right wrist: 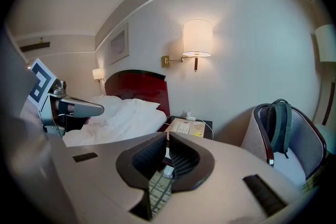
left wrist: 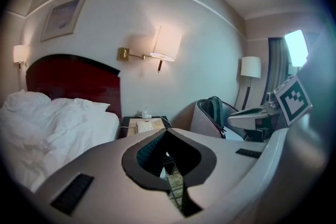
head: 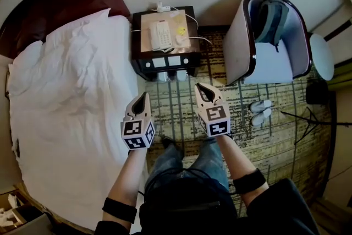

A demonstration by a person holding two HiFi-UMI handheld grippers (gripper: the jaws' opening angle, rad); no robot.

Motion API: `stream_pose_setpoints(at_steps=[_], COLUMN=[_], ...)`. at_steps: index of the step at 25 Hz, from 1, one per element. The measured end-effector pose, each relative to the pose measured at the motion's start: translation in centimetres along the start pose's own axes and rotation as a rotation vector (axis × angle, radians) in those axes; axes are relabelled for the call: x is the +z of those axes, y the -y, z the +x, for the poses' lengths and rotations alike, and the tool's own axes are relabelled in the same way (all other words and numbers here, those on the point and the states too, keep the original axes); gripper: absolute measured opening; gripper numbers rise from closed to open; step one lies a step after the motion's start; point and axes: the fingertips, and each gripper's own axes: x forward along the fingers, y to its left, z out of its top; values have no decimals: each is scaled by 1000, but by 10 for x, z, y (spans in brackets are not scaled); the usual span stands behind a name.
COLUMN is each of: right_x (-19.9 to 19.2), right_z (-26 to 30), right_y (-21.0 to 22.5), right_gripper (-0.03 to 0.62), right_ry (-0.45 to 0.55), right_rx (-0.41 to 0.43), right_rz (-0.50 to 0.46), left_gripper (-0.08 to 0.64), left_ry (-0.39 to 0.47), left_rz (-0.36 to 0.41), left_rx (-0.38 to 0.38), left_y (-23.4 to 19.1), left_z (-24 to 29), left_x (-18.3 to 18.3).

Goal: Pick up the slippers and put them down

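Note:
A pair of white slippers (head: 259, 111) lies on the patterned carpet (head: 176, 115), in front of the armchair and to the right of my right gripper. Two more white items (head: 171, 75) sit on the floor at the foot of the nightstand; I cannot tell what they are. Both grippers are held out side by side over the carpet, pointing at the nightstand. My left gripper (head: 143, 96) (left wrist: 167, 132) is shut and empty. My right gripper (head: 202, 88) (right wrist: 167, 136) shows a thin slit between its pads, with nothing in it. Neither gripper touches a slipper.
A white bed (head: 71, 102) fills the left. The dark nightstand (head: 137, 36) carries a phone (head: 160, 36) and cables. A grey armchair (head: 242, 47) holds a backpack (head: 269, 22). A round white table (head: 322, 55) and a black stand (head: 313, 118) are at far right.

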Motion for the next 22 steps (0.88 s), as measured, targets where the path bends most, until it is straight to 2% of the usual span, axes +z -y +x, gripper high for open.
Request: stream_pose_setpoints(at_steps=[4, 7, 9, 13, 16, 19, 22], right_x=[-22, -45, -62, -110, -150, -192, -231], right_z=[28, 50, 66, 103, 137, 173, 212], right_y=[15, 22, 25, 31, 32, 37, 50], right_gripper=[41, 93, 132, 144, 230, 276, 278], right_ry=[-17, -40, -46, -69, -87, -88, -70], right_rx=[-3, 4, 21, 41, 64, 80, 74], right_rz=[67, 112, 155, 253, 304, 403, 498], left_gripper=[3, 3, 3, 3, 3, 3, 3], left_ry=[-8, 4, 7, 12, 15, 19, 29], left_rz=[-10, -51, -47, -4, 18, 32, 21], left_rx=[23, 32, 37, 30, 24, 30, 35], left_y=[-5, -11, -14, -15, -20, -26, -34], left_z=[19, 32, 41, 69, 96, 124, 154], left_x=[-14, -27, -39, -66, -95, -128, -161])
